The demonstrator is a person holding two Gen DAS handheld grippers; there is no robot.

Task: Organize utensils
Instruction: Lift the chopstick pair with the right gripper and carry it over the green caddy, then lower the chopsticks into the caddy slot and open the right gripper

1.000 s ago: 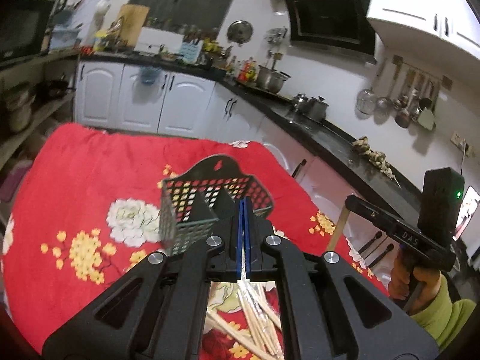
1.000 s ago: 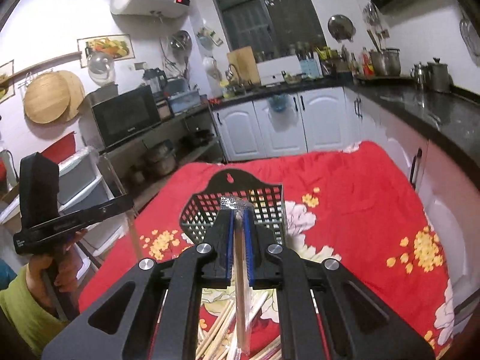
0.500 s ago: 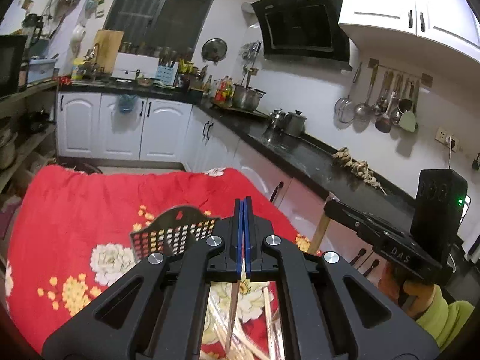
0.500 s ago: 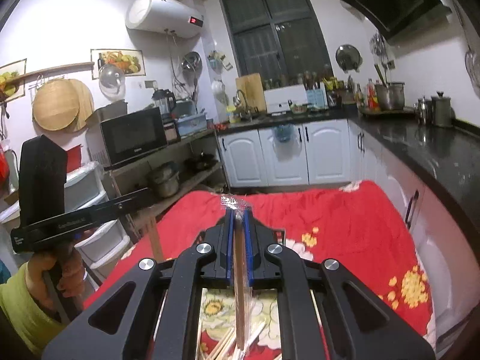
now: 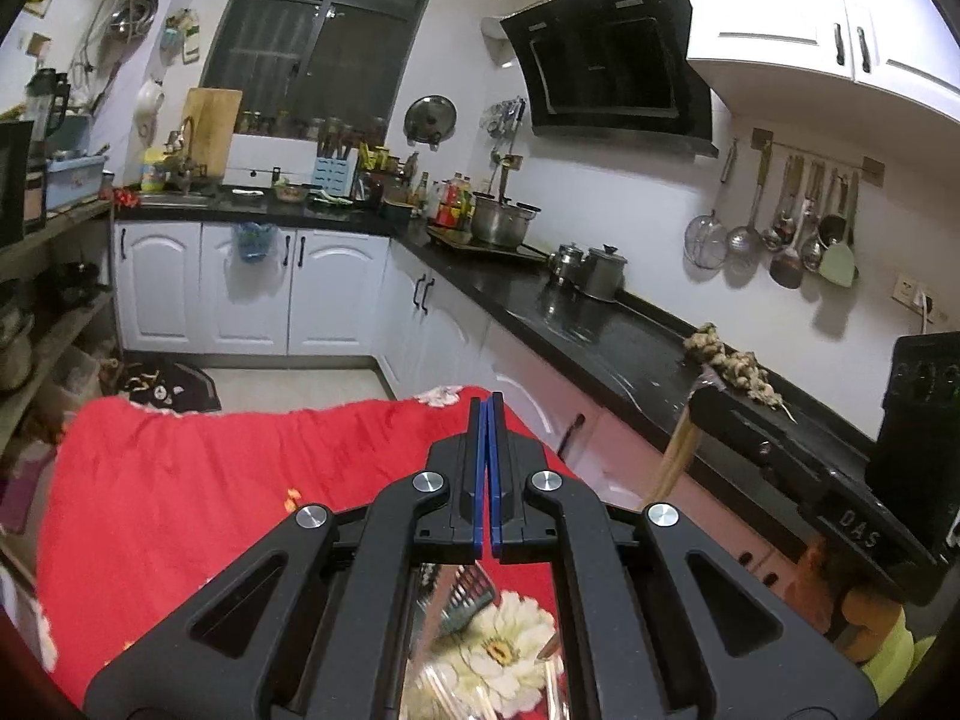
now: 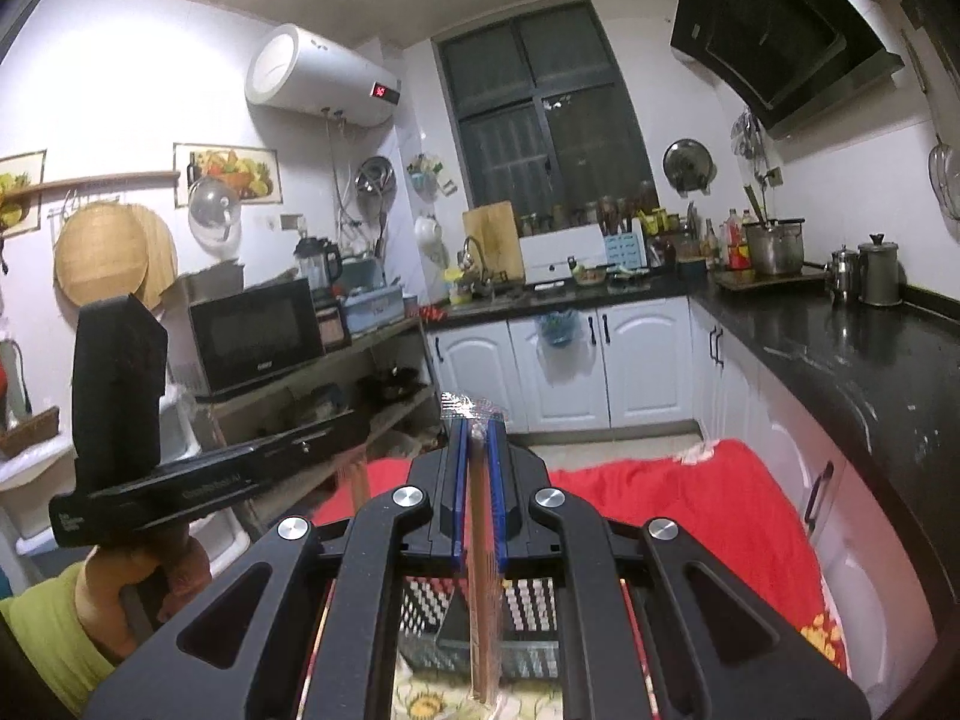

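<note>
While the kitchen filled the upper half of both views, we saw the table's red flowered cloth (image 5: pixel 198 480) spread across the lower middle of each frame. On it, low in the centre of the right wrist view, stood the black mesh utensil basket (image 6: pixel 528 630), mostly hidden behind the tongs. Loose wooden chopsticks (image 5: pixel 549 675) lay blurred on the cloth at the bottom of the left wrist view, near a corner of the basket.

Our right gripper (image 6: pixel 477 456) stood closed on a pair of chopsticks in a clear wrapper (image 6: pixel 480 570); the blue pads pressed both sides of it, its crimped top poked above the fingertips and its lower end hung in front of the basket. Our left gripper (image 5: pixel 486 414) had its blue pads pressed together. In the left wrist view nothing showed between them, though in the right wrist view a thin wooden stick (image 6: pixel 360 483) hung below its tip at the left of the frame.
</note>
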